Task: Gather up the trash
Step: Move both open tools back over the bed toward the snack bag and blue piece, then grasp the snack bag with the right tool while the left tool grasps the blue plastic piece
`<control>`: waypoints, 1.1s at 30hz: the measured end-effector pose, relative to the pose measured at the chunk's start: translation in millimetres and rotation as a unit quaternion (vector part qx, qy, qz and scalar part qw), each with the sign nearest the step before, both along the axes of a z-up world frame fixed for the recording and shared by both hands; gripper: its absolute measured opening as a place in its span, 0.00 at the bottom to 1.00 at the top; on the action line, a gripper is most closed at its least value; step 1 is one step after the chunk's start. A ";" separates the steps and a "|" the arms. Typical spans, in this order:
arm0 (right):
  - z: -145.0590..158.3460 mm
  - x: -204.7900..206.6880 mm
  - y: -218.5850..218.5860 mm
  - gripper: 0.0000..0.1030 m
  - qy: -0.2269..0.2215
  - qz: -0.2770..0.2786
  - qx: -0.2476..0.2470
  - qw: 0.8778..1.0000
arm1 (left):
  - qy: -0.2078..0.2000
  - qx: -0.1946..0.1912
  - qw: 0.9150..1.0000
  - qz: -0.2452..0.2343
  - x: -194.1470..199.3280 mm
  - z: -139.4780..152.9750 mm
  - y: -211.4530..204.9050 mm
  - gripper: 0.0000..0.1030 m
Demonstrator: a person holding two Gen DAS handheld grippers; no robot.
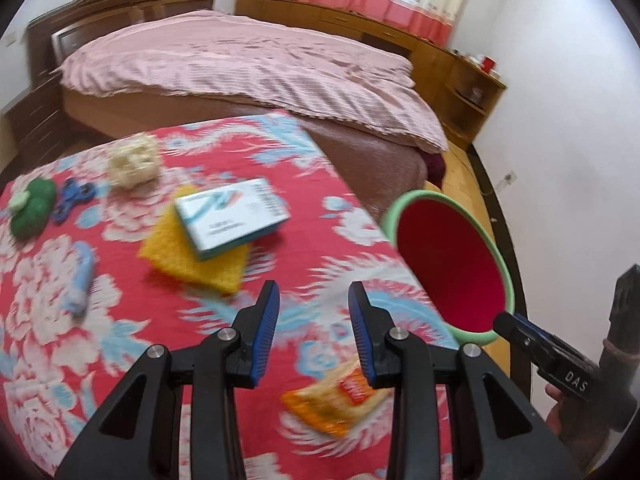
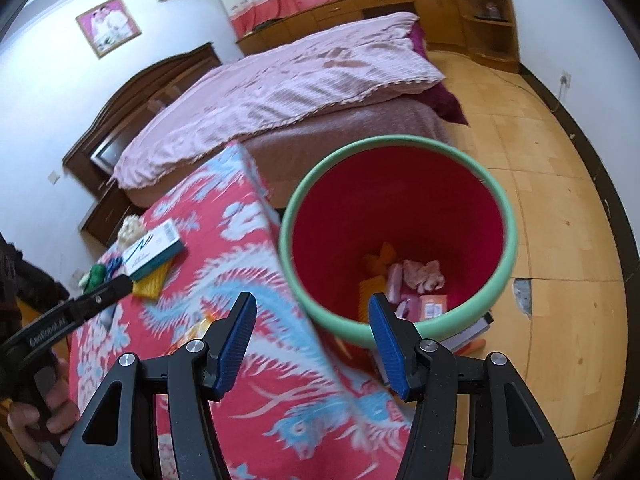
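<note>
An orange snack wrapper (image 1: 338, 398) lies on the red floral table cloth (image 1: 160, 320), just below and between the fingers of my open, empty left gripper (image 1: 314, 312). A red bin with a green rim (image 2: 396, 236) stands on the floor by the table's right edge; it holds several pink and orange wrappers (image 2: 420, 280). It also shows in the left wrist view (image 1: 452, 264). My right gripper (image 2: 312, 328) is open and empty, hovering over the bin's near rim and the table corner. The wrapper's edge shows in the right wrist view (image 2: 196, 330).
On the cloth lie a white and teal box (image 1: 232, 216) on a yellow sponge (image 1: 192, 260), a blue fidget spinner (image 1: 72, 198), a green toy (image 1: 32, 208), a cream lattice object (image 1: 132, 162) and a light blue tube (image 1: 80, 280). A bed (image 1: 248, 68) stands behind.
</note>
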State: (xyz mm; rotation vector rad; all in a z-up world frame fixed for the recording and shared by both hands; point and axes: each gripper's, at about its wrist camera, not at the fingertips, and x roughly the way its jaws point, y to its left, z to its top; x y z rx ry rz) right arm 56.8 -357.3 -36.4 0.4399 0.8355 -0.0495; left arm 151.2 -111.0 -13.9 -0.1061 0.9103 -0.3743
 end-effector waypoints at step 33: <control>-28.6 6.3 101.1 0.58 0.081 0.065 0.010 0.995 | 0.027 0.067 0.987 0.145 46.8 -55.7 146.7 0.34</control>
